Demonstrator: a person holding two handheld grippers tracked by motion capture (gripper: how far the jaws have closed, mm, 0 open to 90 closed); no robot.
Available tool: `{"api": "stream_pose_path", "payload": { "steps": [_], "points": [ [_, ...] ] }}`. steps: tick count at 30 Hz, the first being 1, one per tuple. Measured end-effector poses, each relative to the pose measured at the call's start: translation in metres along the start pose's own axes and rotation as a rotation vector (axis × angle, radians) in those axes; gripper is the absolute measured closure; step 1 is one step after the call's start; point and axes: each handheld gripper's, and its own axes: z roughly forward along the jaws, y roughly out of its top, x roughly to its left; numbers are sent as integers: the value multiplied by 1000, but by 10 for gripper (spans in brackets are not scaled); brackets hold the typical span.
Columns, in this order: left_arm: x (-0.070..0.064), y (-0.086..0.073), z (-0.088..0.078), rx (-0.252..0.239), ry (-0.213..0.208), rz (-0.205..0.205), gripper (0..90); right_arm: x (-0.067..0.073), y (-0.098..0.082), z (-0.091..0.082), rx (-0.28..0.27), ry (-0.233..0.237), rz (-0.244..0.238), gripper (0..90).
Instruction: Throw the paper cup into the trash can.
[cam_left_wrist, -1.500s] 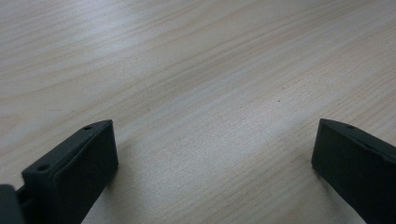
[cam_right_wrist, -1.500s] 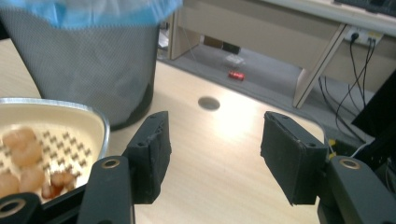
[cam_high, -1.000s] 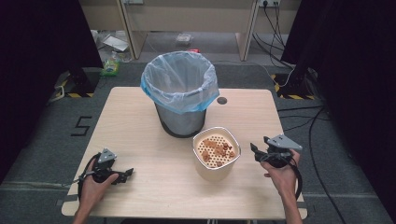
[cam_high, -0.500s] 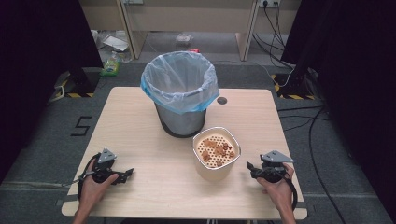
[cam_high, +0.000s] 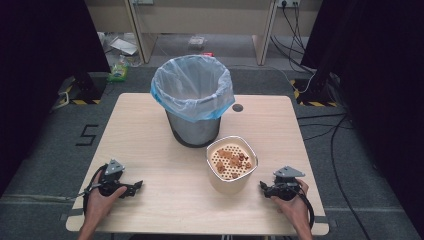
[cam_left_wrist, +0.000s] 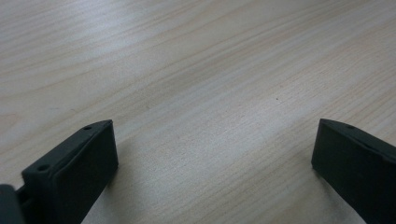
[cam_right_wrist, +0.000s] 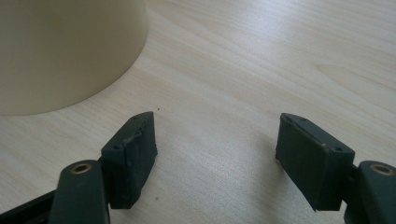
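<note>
A grey bin lined with a pale blue plastic bag (cam_high: 192, 95) stands at the table's middle back. In front of it, to the right, sits a cream container (cam_high: 231, 165) whose perforated insert holds brown scraps. My right gripper (cam_high: 263, 188) rests on the table just right of the container, open and holding nothing. In the right gripper view the gripper (cam_right_wrist: 215, 144) has its jaws spread over bare wood, with the container's wall (cam_right_wrist: 70, 51) at upper left. My left gripper (cam_high: 136, 186) lies near the front left corner, open. In its own view this gripper (cam_left_wrist: 215, 158) holds nothing.
The wooden table (cam_high: 150, 135) has a small round dark grommet (cam_high: 237, 107) behind the bin on the right. Dark curtains flank the table. Cables (cam_high: 320, 120) run over the floor at the right, and litter (cam_high: 118, 72) lies on the floor at the back left.
My right gripper has come down and toward the front edge, settling on the table beside the cream container. The left gripper has stayed put.
</note>
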Motion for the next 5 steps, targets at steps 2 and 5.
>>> {"api": "stream_pose_path", "payload": {
  "steps": [2,5],
  "points": [
    [0,0,0,-1,-1,0,0,-1,-3,1,-25,15,25,262],
    [0,0,0,-1,0,0,0,-1,-4,2,-32,21,26,258]
  ]
}}
